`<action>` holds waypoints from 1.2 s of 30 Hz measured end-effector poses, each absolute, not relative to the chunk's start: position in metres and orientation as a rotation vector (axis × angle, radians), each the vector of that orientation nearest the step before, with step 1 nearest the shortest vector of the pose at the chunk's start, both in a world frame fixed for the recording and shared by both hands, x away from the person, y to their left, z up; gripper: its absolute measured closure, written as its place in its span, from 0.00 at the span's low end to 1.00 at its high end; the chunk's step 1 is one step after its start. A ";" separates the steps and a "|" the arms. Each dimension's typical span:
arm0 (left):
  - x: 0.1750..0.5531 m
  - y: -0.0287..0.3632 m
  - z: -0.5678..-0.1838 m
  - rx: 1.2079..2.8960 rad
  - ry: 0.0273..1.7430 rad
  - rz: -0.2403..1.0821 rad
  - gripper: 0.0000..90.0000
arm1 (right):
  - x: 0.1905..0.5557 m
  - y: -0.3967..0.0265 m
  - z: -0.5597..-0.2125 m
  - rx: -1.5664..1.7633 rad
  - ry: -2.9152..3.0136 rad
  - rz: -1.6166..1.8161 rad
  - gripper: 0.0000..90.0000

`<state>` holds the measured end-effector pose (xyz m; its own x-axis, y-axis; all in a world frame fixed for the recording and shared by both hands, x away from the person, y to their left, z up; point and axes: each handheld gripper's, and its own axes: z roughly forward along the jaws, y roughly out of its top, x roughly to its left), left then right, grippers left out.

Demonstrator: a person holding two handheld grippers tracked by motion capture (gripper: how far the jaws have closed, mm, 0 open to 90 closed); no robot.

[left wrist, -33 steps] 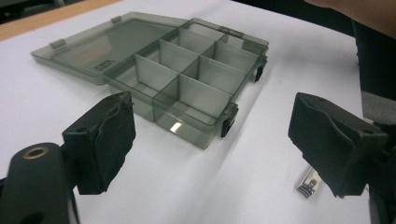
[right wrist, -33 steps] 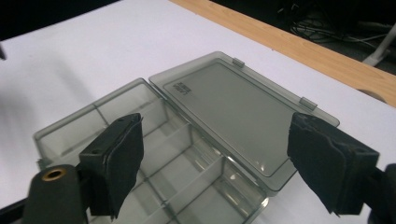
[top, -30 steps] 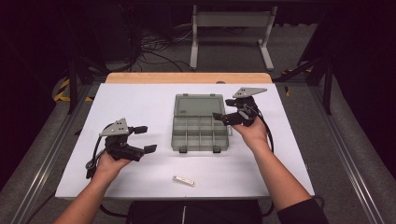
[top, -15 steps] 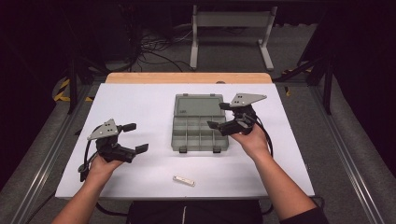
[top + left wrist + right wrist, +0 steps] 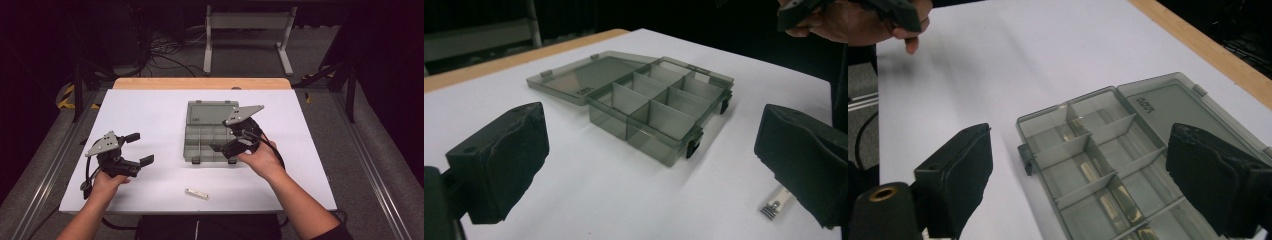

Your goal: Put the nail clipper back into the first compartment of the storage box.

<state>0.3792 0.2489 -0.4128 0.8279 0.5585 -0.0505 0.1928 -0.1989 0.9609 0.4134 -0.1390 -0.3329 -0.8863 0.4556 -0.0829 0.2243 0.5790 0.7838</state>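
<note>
Right tool (image 5: 226, 141) nearer over open organiser box (image 5: 206, 135)

Right gripper (image 5: 226, 141) hovers over open organizer box (image 5: 204, 137).

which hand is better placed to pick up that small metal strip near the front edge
Probably left. The open left gripper sits nearer the metal strip; the strip lies beside its jaw in the left gripper view. The right gripper hovers over the organizer box.

The high view looks forward and down over the whole white table (image 5: 150, 115). Each gripper view sits low and close between its jaws; both share the open compartment box (image 5: 659, 107) from opposite sides.
</note>
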 end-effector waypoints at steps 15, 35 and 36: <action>0.377 0.247 -0.415 1.748 0.575 0.383 0.02 | 0.400 -0.097 -0.343 0.453 2.729 1.021 0.18; 0.379 0.249 -0.416 1.747 0.591 0.375 0.03 | 0.385 -0.061 -0.375 0.368 2.890 0.854 0.21; 0.379 0.249 -0.416 1.746 0.591 0.373 0.03 | 0.385 -0.059 -0.376 0.357 2.901 0.851 0.21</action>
<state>0.3792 0.2490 -0.4162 0.8197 0.5697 -0.0594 0.1920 -0.1755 0.9656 0.3846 -0.0594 -0.3764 -0.9678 0.2504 -0.0273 0.1960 0.8167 0.5427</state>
